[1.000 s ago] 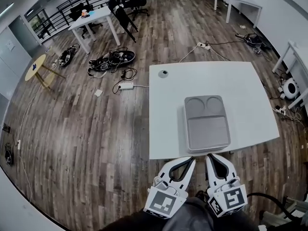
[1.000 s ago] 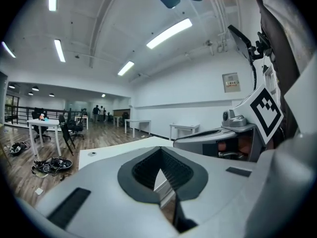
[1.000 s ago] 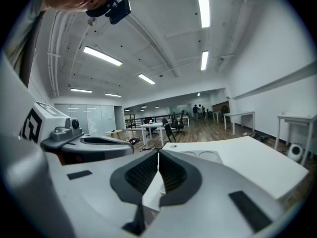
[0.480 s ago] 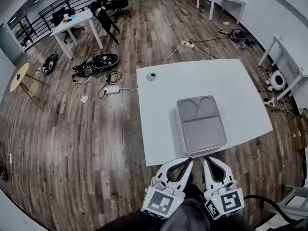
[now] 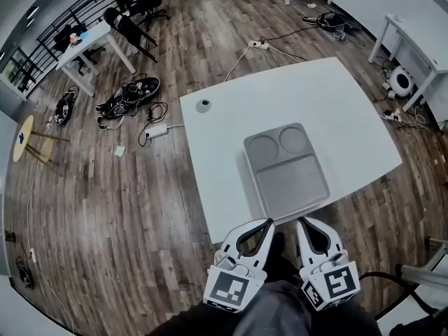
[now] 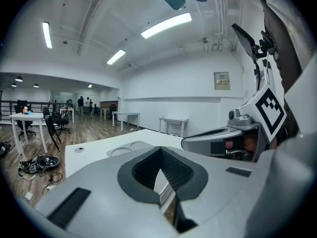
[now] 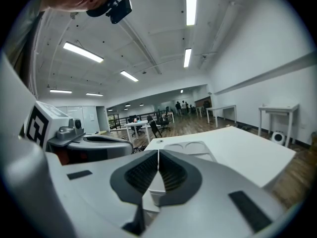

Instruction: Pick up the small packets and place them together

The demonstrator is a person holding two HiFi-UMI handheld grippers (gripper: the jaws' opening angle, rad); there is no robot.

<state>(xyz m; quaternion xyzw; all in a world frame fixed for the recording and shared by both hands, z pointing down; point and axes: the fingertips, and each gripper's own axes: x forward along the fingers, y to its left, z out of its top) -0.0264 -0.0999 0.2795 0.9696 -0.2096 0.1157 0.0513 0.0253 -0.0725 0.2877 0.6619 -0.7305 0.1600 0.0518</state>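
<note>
- Grey tray (image 5: 290,187) in the head view lies on the white table (image 5: 350,117), close to the table's 6 o'clock edge. It has two round wells at its 12 o'clock end and one broad well below them, all bare. A small grey disc (image 5: 203,105) sits at 10 o'clock from the tray, well apart.
- Also in the head view, the left gripper (image 5: 268,222) hangs at 7 o'clock from the tray and the right gripper (image 5: 302,222) at 5 o'clock. They are side by side, just off the table edge, tips pinched together.
- No small packets show on the table, in the tray or on the floor nearby, so neither their place nor their look can be told.
- Left gripper view: the ribbed pads meet at the tip with nothing between them. The empty tray lies ahead at 11 o'clock and the other gripper at 3 o'clock.
- Right gripper view: the pads close into a thin seam and carry nothing. The tray is at 12 o'clock, with bare tabletop beyond.
- Likely trouble: with no packets in sight, a reach could start toward the wrong spot.
- Likely trouble: closed jaws would shove a light packet across the smooth top instead of taking it, so they must open first.
</note>
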